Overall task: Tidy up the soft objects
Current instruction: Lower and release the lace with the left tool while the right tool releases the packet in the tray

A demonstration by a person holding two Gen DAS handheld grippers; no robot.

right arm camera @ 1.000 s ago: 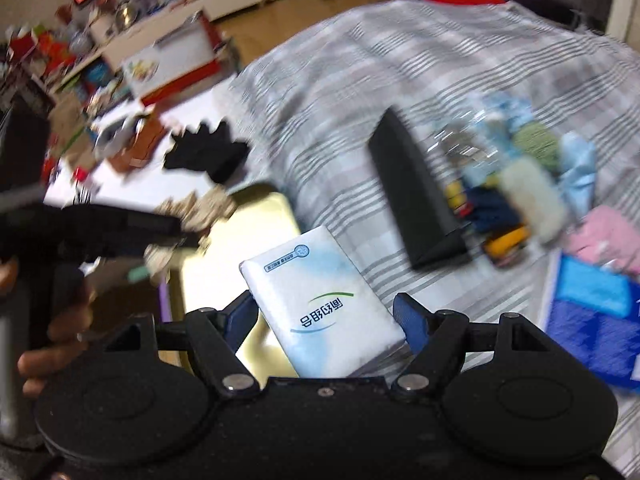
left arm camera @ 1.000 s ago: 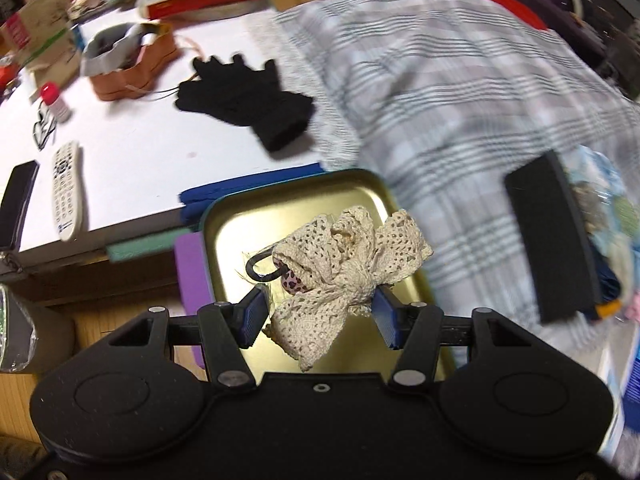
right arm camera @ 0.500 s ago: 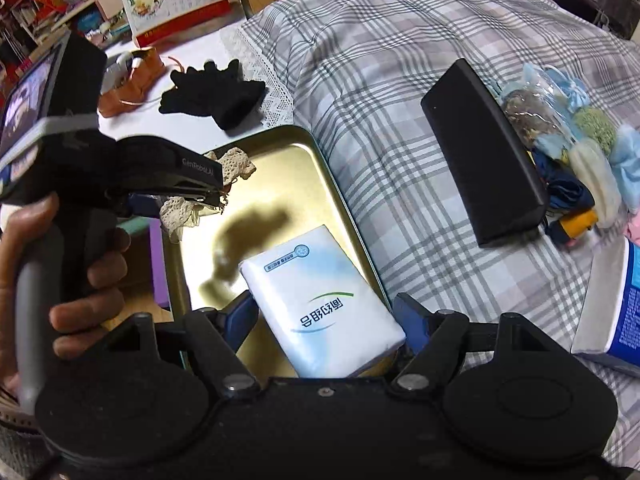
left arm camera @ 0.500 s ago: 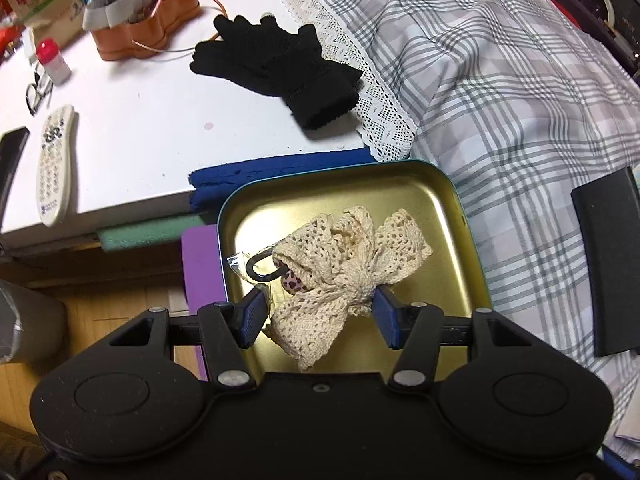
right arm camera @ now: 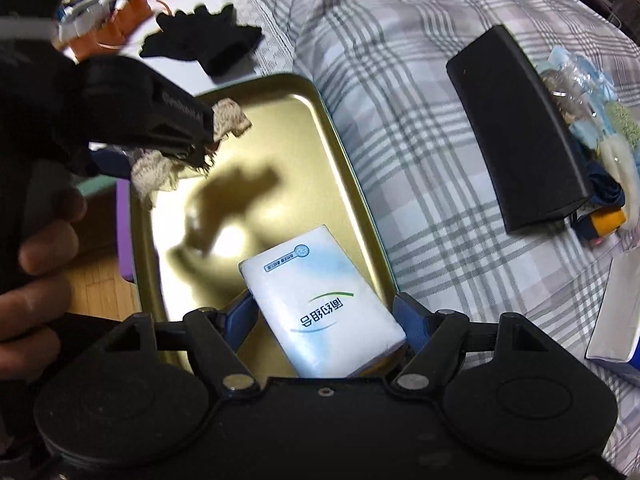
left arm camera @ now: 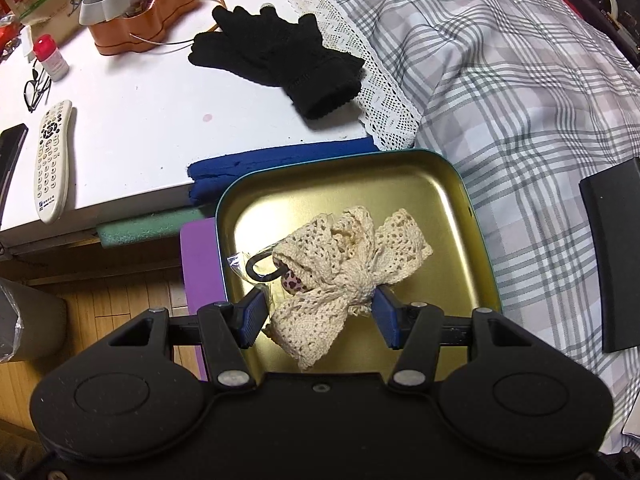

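My left gripper (left arm camera: 318,316) is shut on a cream lace bow (left arm camera: 344,272) with a black clip, held just above the gold tin tray (left arm camera: 448,208). My right gripper (right arm camera: 326,322) is shut on a white tissue pack (right arm camera: 324,300), held over the near end of the same tray (right arm camera: 320,128). In the right wrist view the left gripper (right arm camera: 204,148) and its bow (right arm camera: 160,168) hang over the tray's far left side. A pair of black gloves (left arm camera: 280,60) lies on the white table.
A black case (right arm camera: 516,128) lies on the plaid bedspread (left arm camera: 520,80), with a pile of small soft items (right arm camera: 604,148) beside it. The white table (left arm camera: 140,120) holds a remote (left arm camera: 50,160), an orange tin (left arm camera: 144,12) and glasses.
Both grippers have moved forward over the gold tray and lowered toward it, still holding the lace bow and the tissue pack.
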